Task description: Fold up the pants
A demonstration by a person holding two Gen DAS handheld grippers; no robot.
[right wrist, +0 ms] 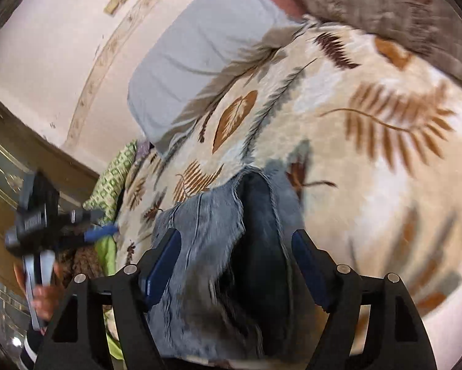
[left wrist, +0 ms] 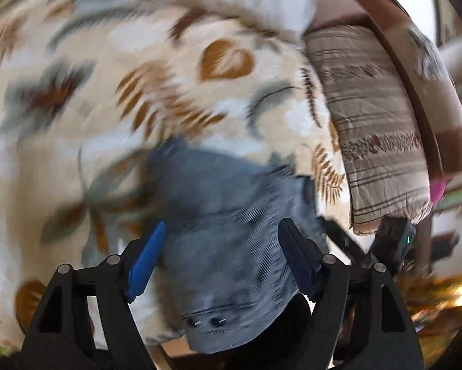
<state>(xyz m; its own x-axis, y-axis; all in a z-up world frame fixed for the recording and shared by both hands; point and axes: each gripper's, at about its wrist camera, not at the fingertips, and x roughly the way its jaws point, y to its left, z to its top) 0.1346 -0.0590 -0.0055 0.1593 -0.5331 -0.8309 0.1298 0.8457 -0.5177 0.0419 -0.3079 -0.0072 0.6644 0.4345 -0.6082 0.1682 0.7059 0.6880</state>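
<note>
Blue denim pants (left wrist: pixel 224 215) lie on a leaf-patterned blanket (left wrist: pixel 138 92) at the bed's near edge. In the left wrist view my left gripper (left wrist: pixel 221 231) is open, its blue fingers on either side of the denim; a button end of the pants (left wrist: pixel 206 320) hangs low between them. In the right wrist view my right gripper (right wrist: pixel 235 240) is open over the frayed leg opening of the pants (right wrist: pixel 255 215), whose dark inside shows. The left gripper (right wrist: pixel 98 232) appears at the left of that view, held in a hand. Both views are blurred.
A striped brown pillow (left wrist: pixel 373 129) lies to the right of the pants. A grey-white pillow (right wrist: pixel 200 55) sits farther back on the blanket (right wrist: pixel 385 141). A green patterned cloth (right wrist: pixel 113 178) hangs at the bed's left side by a wooden cabinet (right wrist: pixel 9 169).
</note>
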